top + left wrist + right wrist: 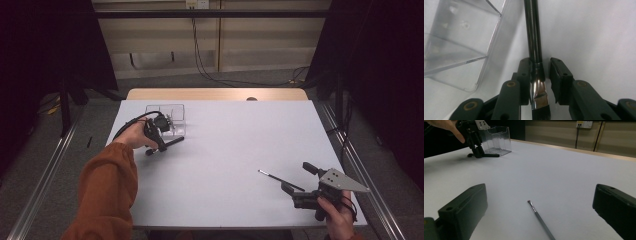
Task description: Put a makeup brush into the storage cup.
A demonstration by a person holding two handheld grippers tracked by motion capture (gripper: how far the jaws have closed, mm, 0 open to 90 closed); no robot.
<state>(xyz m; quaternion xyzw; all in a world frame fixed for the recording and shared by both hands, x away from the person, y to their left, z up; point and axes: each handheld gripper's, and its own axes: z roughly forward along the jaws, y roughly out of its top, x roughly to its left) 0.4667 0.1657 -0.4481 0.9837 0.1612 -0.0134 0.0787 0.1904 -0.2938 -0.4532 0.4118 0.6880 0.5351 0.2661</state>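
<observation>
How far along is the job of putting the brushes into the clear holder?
Nothing looks done: the clear holder appears empty. In hand: the left tool has its jaws around the thick black brush lying on the table beside the holder, one pad touching, the other just off it. Left: lifting that brush in, then the thin brush lying before the open right tool.

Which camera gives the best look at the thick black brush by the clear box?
The left gripper view: the thick brush lies close-up between the jaws. The high view and right gripper view show it small and far off.
</observation>
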